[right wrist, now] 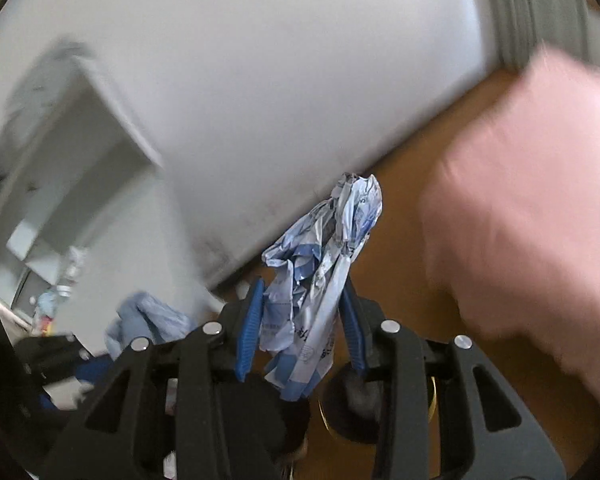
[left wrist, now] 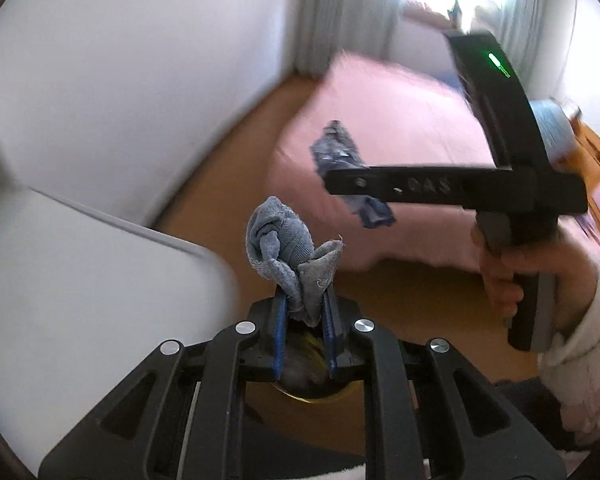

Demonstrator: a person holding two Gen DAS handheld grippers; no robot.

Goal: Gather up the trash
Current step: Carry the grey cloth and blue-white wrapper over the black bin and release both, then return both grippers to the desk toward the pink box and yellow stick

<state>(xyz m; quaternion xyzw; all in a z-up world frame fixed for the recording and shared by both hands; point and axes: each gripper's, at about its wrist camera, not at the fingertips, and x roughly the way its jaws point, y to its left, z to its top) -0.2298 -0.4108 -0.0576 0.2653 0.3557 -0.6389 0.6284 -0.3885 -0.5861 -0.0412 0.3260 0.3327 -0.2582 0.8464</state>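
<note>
Now both claws are loaded beside the pink bed (left wrist: 400, 120) — left claw (left wrist: 304, 304) clenched on a soft grey cloth wad (left wrist: 284, 248), right claw (right wrist: 300, 312) pinching a light, crinkly wrapper (right wrist: 324, 256) mid-body — flimsy, probably slip-prone.

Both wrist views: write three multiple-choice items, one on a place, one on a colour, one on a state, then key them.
1. Where is the crumpled wrapper?
A. between the right gripper's blue fingers
B. on the bed
C. on the floor

2. What colour is the bed cover?
A. green
B. pink
C. black

3. What is the left gripper doing?
A. hanging open
B. gripping a bottle
C. clamping a grey-blue cloth

Key: 1 A, the wrapper sits between the pads; 2 B, pink in both views; 3 C, the cloth bunches above nearly closed fingers.
</note>
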